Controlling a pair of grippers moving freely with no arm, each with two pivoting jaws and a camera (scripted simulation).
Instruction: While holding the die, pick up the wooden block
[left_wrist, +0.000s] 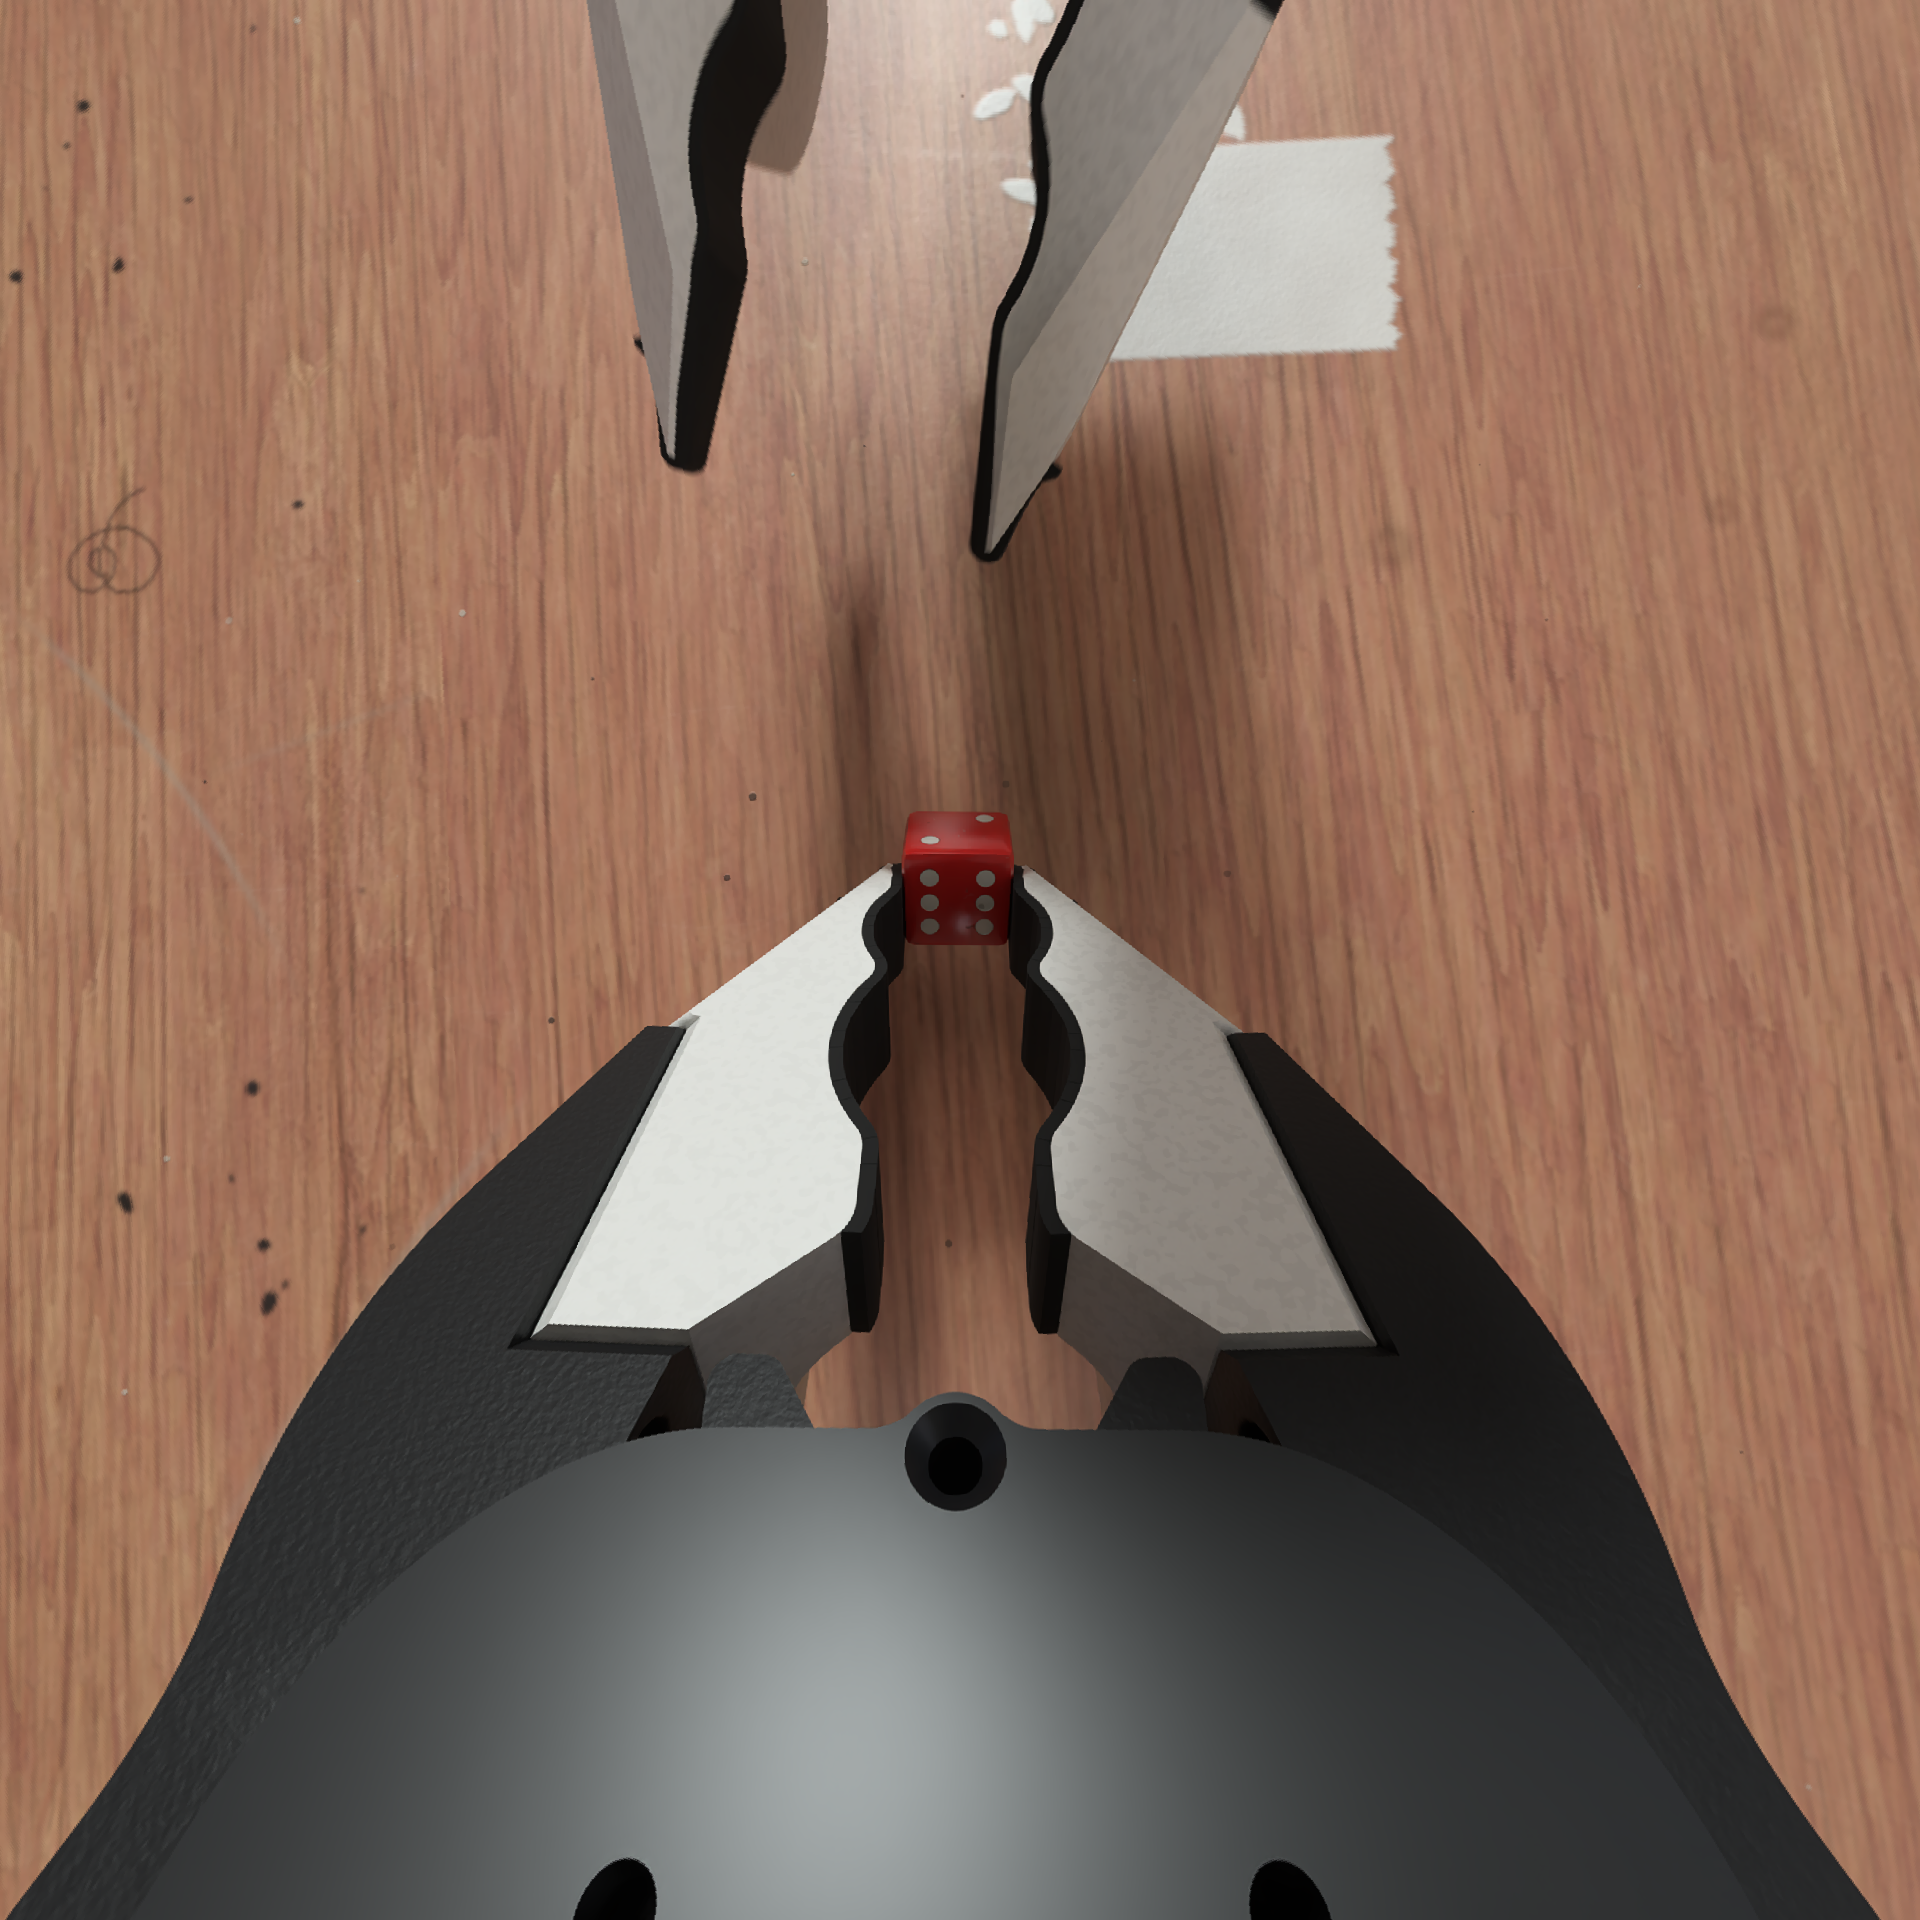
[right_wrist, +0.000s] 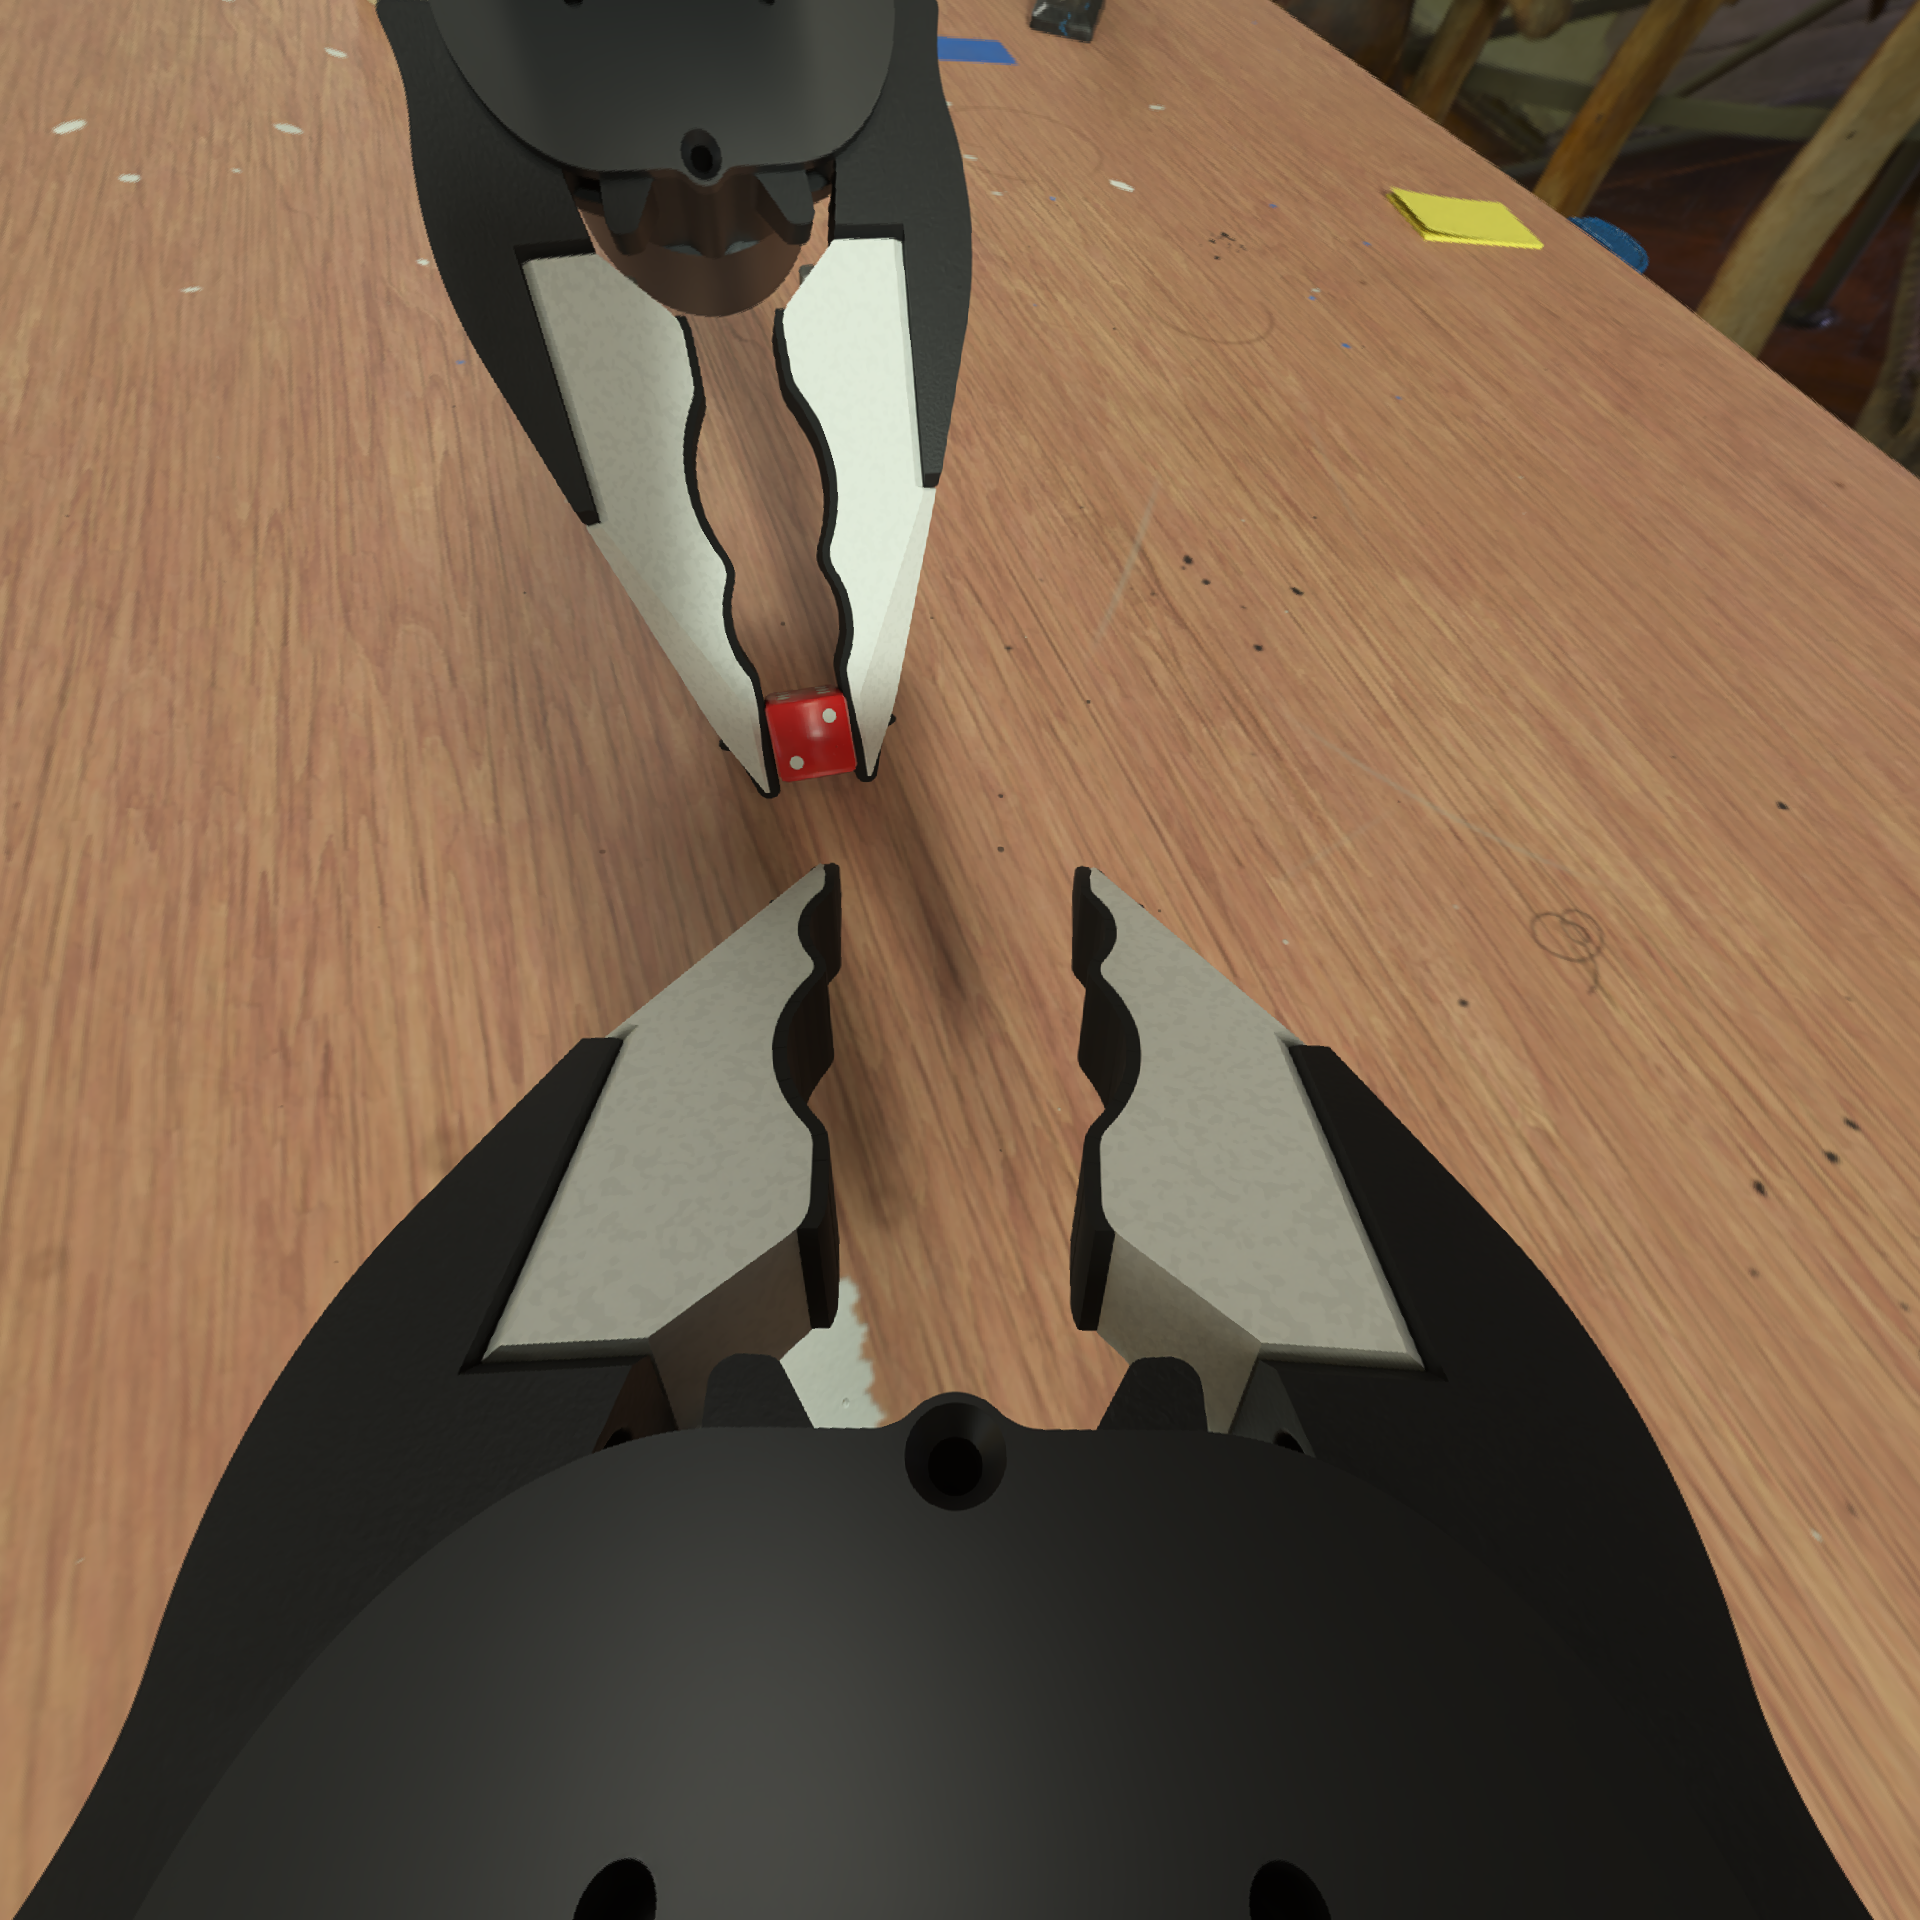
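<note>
A small red die (left_wrist: 957, 881) with white pips is pinched between the tips of my left gripper (left_wrist: 957, 896), which is shut on it above the wooden table (left_wrist: 416, 831). In the right wrist view the same die (right_wrist: 810, 736) sits in the left gripper (right_wrist: 816, 764) facing me. My right gripper (right_wrist: 954, 883) is open and empty, its tips a short way in front of the die. It shows in the left wrist view (left_wrist: 831, 509) pointing toward the die. No wooden block is in view.
A white strip of tape (left_wrist: 1262, 249) lies on the table behind the right gripper. A yellow pad (right_wrist: 1465, 218) lies near the far right table edge, with a blue patch (right_wrist: 975, 49) and a dark object (right_wrist: 1065, 16) farther back. Wooden legs (right_wrist: 1621, 94) stand beyond the edge.
</note>
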